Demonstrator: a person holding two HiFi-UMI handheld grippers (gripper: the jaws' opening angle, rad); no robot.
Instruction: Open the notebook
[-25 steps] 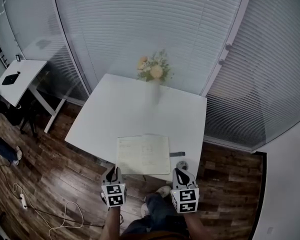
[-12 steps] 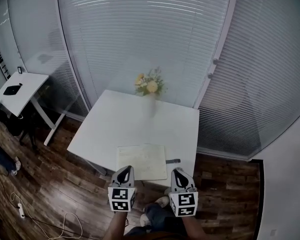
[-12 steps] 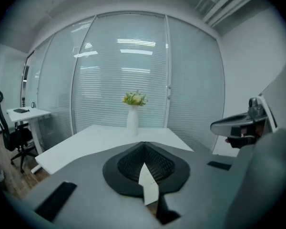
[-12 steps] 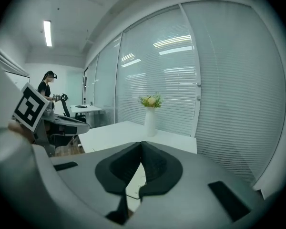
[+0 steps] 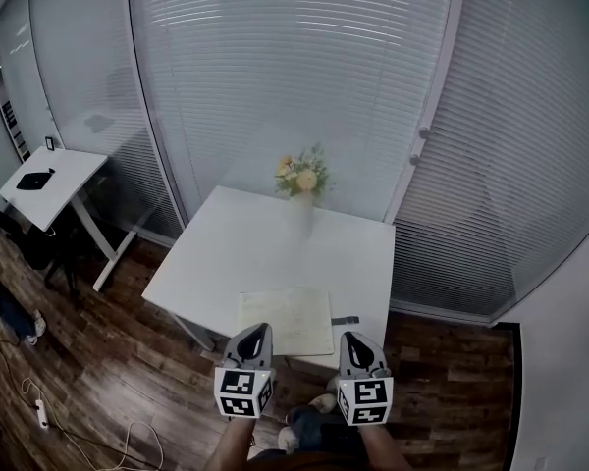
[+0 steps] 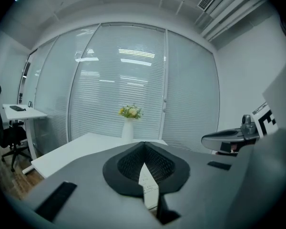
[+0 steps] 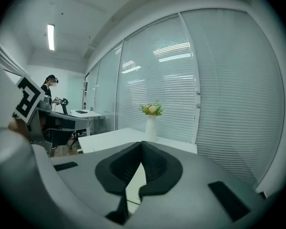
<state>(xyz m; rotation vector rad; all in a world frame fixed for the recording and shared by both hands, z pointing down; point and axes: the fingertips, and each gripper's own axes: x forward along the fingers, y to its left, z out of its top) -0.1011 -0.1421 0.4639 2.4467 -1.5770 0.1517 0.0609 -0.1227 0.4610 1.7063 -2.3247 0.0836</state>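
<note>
The notebook (image 5: 285, 322) lies open on the white table (image 5: 245, 253), cream pages up, near the table's front edge. A dark pen (image 5: 345, 320) rests just right of it. My left gripper (image 5: 259, 330) hangs shut and empty over the front edge, below the notebook's left corner. My right gripper (image 5: 353, 339) is shut and empty too, below the pen. In the left gripper view the jaws (image 6: 143, 145) meet, a strip of the page (image 6: 148, 189) shows below them, and the right gripper (image 6: 229, 140) floats at the right. The right gripper view shows closed jaws (image 7: 142, 143) above the table.
A white vase of flowers (image 5: 302, 183) stands at the table's far edge before blinded glass walls. A small white desk (image 5: 54, 177) sits at the left, and a cable with a power strip (image 5: 39, 415) lies on the wooden floor. A person (image 7: 50, 86) stands far off.
Both grippers have lifted up and away from the notebook's near edge, and the left jaws have closed. The notebook stays open and flat.
</note>
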